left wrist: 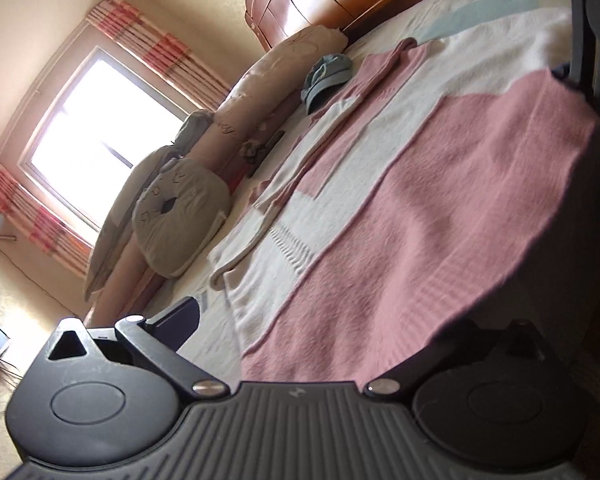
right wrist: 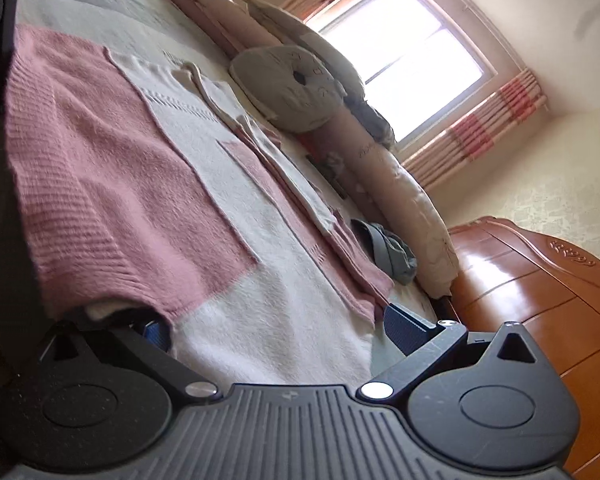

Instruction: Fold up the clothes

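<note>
The sweater [left wrist: 400,200] is knitted in pink and cream blocks, ribbed pink at the hem. Ahead of the tool lie a grey-blue cap [left wrist: 326,78], beige pillows [right wrist: 288,88], red-and-cream striped curtains [right wrist: 496,120] and glossy orange-brown wood [right wrist: 540,300].

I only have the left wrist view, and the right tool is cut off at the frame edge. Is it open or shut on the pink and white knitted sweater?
Observer: Open. The right tool has its jaws spread wide, clamping nothing.
Operator: Where is the hem against it?
Observer: The pink and white knitted sweater hangs its pink hem over one finger.
Operator: And the other finger?
Observer: It lies bare, past the sweater's side edge.
</note>
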`<state>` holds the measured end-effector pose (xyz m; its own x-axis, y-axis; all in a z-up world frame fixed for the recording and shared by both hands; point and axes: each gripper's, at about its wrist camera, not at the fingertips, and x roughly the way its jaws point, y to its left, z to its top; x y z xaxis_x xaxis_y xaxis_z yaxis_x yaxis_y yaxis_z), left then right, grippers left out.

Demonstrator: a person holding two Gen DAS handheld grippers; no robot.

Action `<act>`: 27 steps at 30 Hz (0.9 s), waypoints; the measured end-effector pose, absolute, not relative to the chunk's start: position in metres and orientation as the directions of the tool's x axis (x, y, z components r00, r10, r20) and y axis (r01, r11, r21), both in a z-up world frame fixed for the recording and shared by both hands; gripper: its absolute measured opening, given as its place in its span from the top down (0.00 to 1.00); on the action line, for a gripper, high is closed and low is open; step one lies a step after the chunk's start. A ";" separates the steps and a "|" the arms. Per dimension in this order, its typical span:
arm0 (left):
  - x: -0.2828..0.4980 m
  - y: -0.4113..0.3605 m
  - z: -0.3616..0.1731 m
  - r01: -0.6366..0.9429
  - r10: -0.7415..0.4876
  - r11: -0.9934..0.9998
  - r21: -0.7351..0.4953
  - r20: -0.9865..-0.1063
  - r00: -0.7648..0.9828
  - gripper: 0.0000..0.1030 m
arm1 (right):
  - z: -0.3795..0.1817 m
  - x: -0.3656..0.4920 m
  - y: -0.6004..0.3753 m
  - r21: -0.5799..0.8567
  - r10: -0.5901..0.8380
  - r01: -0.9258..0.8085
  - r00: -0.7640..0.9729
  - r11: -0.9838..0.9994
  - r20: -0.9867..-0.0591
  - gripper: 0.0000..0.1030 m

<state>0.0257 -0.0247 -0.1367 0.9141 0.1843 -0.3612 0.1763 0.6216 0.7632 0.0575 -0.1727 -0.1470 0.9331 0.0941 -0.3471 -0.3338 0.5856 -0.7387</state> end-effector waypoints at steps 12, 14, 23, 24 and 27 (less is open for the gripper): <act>0.032 -0.035 -0.139 0.175 0.180 0.583 0.793 -0.336 0.925 0.01 | -0.146 0.065 -0.166 -0.768 -0.022 -0.276 0.936 0.578 -0.352 0.00; 0.033 -0.029 -0.138 0.173 0.189 0.589 0.790 -0.343 0.920 0.01 | -0.144 0.066 -0.173 -0.758 -0.051 -0.266 0.929 0.595 -0.366 0.00; 0.033 -0.028 -0.127 0.124 0.190 0.616 0.778 -0.299 0.935 0.00 | -0.142 0.065 -0.169 -0.787 -0.094 -0.189 0.950 0.588 -0.298 0.00; 0.034 -0.028 -0.126 0.118 0.190 0.621 0.775 -0.295 0.937 0.00 | -0.141 0.065 -0.168 -0.791 -0.094 -0.175 0.955 0.587 -0.282 0.00; 0.036 -0.028 -0.122 0.106 0.191 0.625 0.773 -0.283 0.940 0.00 | -0.137 0.068 -0.166 -0.805 -0.098 -0.149 0.964 0.575 -0.248 0.00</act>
